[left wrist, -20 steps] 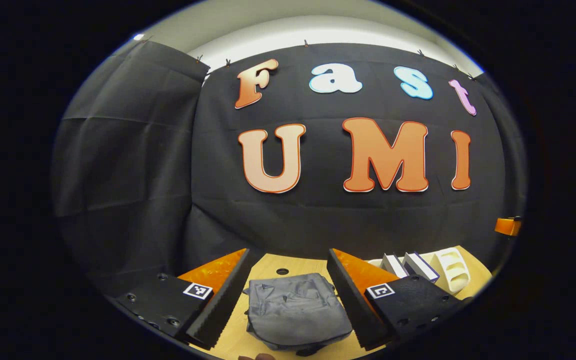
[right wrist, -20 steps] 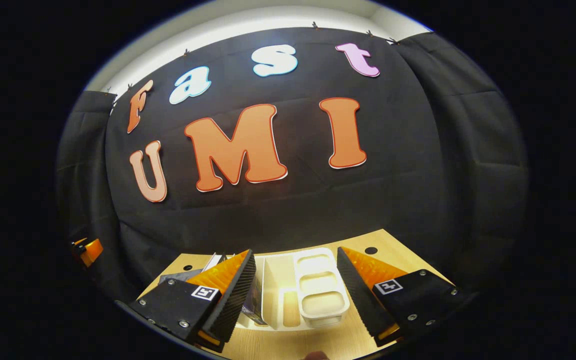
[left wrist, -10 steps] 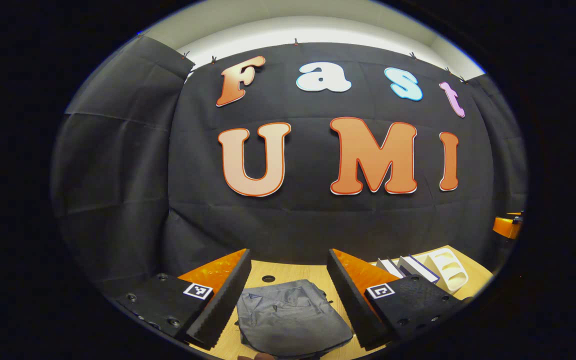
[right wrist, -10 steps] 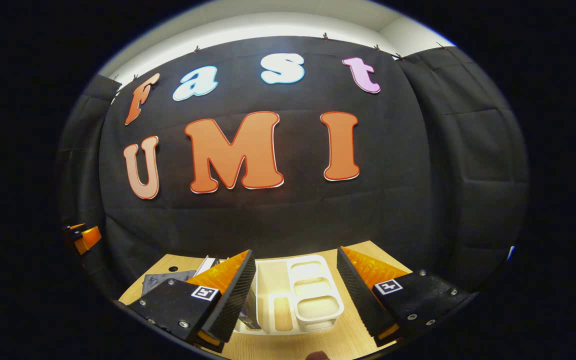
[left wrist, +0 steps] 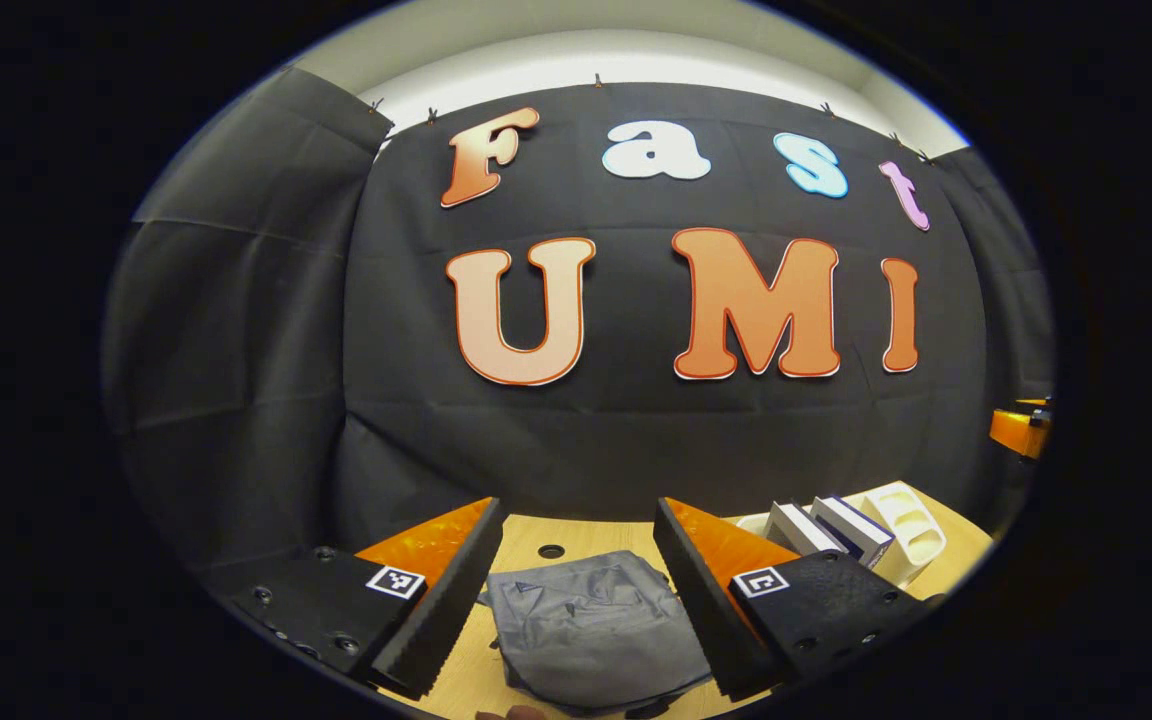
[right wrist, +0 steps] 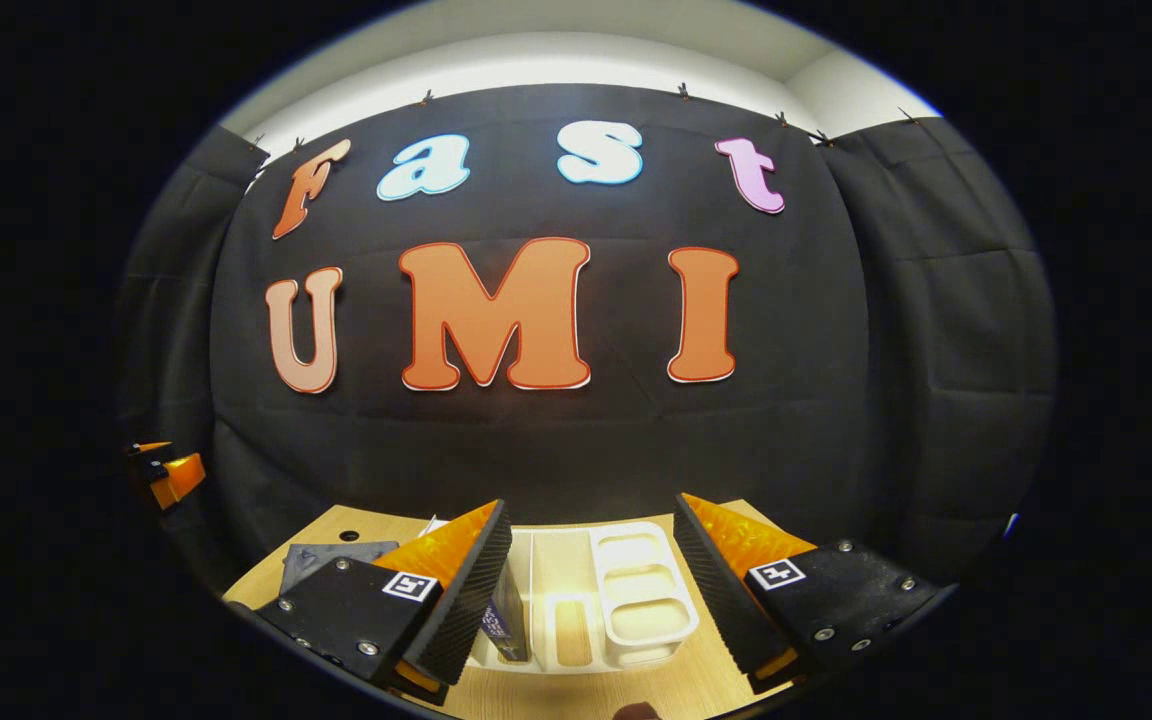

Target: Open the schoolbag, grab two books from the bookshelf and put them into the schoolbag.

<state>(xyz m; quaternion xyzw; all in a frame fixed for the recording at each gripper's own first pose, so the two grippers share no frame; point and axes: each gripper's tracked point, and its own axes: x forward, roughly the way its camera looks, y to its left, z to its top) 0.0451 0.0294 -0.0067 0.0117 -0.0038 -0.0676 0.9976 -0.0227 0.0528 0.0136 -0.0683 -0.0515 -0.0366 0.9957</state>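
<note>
The left tool [left wrist: 576, 590] is held up above the wooden surface [left wrist: 576, 535] with its two fingers spread wide apart, and nothing is between them. Seen through the gap, the gray schoolbag [left wrist: 596, 630] lies flat on the surface. Its long side runs away from the tool toward the black cloth wall, and it looks closed. A small round hole [left wrist: 551, 551] in the surface sits just past the far end of the bag.

To the right of the bag stands the white bookshelf [left wrist: 901, 530]. Two books [left wrist: 826, 528] stand in it side by side, leaning a little. Their long sides run front to back.

The right tool [right wrist: 591, 590] is also spread wide and holds nothing. It floats above the surface in front of the bookshelf [right wrist: 626, 600], which shows between its fingers. The shelf's long side points away toward the wall, with small trays in a row on its right part. One book [right wrist: 508, 625] stands at the shelf's left side, partly hidden behind the tool's left finger. The schoolbag [right wrist: 321, 560] lies farther left. The left tool [right wrist: 166, 470] shows far off at the left edge.
</note>
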